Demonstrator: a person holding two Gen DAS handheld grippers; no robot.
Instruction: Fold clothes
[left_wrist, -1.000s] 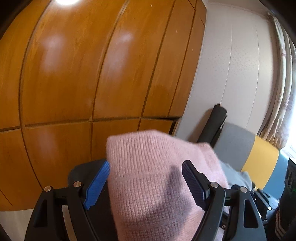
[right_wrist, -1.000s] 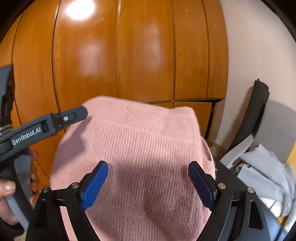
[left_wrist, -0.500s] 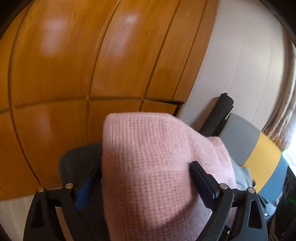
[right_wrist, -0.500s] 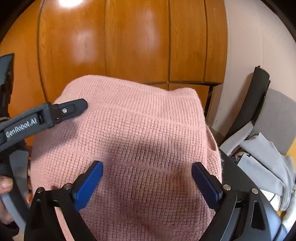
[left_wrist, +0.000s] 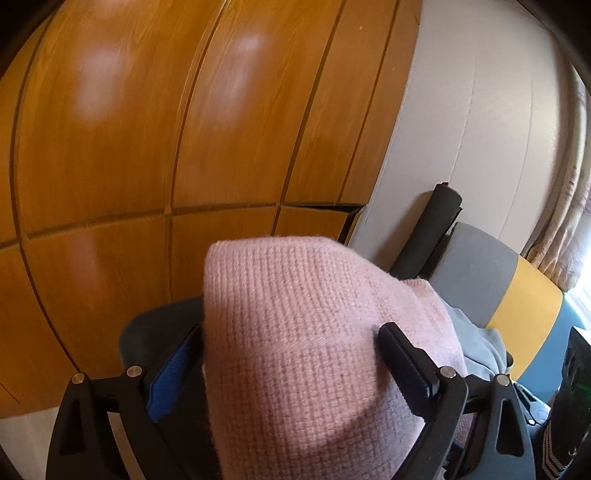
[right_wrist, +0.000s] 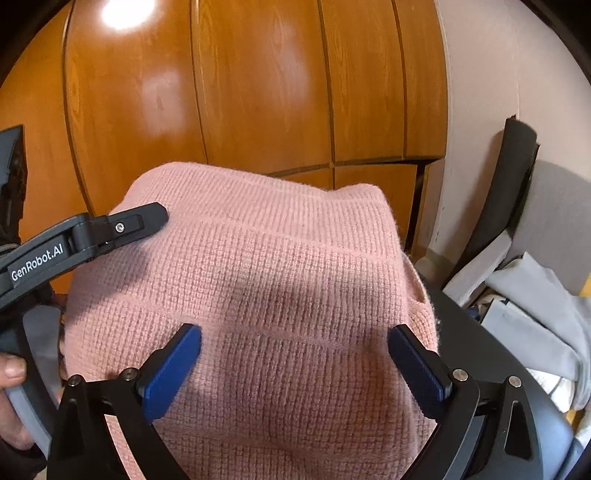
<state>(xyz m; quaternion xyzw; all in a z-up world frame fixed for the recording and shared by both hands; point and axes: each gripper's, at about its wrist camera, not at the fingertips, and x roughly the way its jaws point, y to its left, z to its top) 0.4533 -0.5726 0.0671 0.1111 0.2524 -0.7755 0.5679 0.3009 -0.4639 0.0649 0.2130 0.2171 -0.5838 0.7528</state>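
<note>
Pink knit garment (right_wrist: 258, 295) bunched in a mound between both pairs of blue pads. Left hand-held gripper (left_wrist: 291, 354) spread, fabric filling the gap. Right hand-held gripper (right_wrist: 293, 354) spread wide over the knit. Wooden wardrobe (right_wrist: 258, 92) behind

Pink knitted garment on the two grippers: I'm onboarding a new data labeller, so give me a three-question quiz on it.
1. True or false: the pink knitted garment lies flat on a table.
2. The wide-apart fingers of the right gripper have pads of which colour? A red, B blue, C green.
3. Fill in: behind the garment stand glossy ____ cabinet doors.

Key: 1 false, it is draped over the left gripper and right gripper, up in the air. 2 B. 3 wooden.
</note>
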